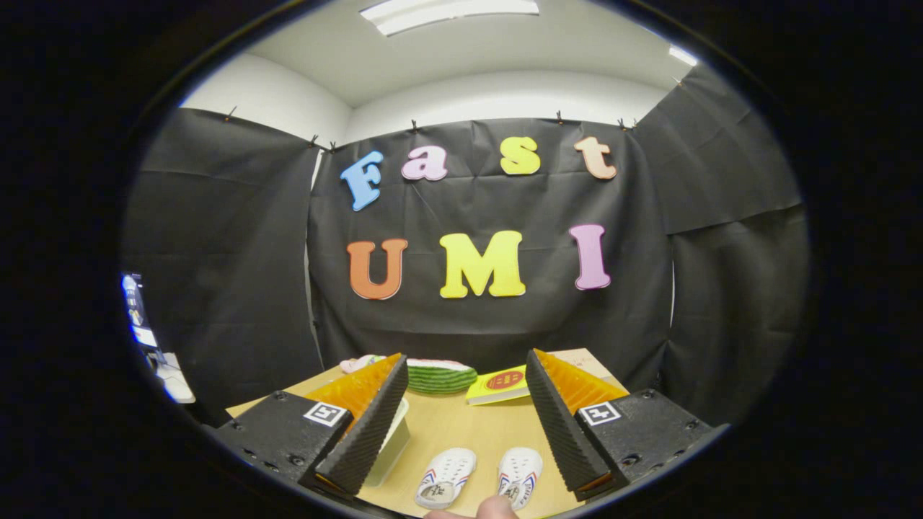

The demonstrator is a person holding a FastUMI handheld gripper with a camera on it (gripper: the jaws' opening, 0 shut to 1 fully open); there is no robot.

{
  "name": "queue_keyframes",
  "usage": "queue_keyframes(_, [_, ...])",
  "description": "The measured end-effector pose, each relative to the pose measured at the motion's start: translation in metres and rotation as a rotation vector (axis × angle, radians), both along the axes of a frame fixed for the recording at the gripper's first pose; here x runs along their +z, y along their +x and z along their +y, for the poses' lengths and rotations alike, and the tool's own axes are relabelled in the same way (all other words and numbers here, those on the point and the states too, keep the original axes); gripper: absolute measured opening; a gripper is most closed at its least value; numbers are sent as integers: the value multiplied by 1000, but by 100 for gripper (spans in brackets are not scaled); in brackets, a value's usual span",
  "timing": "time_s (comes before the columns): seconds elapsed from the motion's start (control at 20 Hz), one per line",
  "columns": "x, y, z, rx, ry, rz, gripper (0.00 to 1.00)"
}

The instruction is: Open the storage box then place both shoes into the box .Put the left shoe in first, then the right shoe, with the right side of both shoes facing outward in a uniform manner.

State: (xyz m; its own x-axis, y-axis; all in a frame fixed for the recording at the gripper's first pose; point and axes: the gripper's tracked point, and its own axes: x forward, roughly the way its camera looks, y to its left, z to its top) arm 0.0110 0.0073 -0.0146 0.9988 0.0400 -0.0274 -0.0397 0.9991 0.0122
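Two white shoes with red and blue side stripes lie side by side on the wooden table, toes pointing away from me: one shoe to the left, the other shoe to the right. Both lie low between my fingers, well below them. My gripper is open, held high above the table with nothing between its fingers. A pale storage box stands at the left, mostly hidden behind the left finger. A person's fingertip touches the heel end of the right-hand shoe.
At the table's far edge lie a watermelon slice, a yellow book with a red round mark, and a pinkish thing to the left. A monitor and white device stand off the table at the left.
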Motion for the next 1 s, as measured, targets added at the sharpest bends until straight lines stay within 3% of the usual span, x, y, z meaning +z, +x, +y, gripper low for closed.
queue_keyframes(0.35, [-8, 5, 2, 27, 24, 22, 100])
queue_keyframes(1.0, [-56, 24, 36, 188, 125, 135, 100])
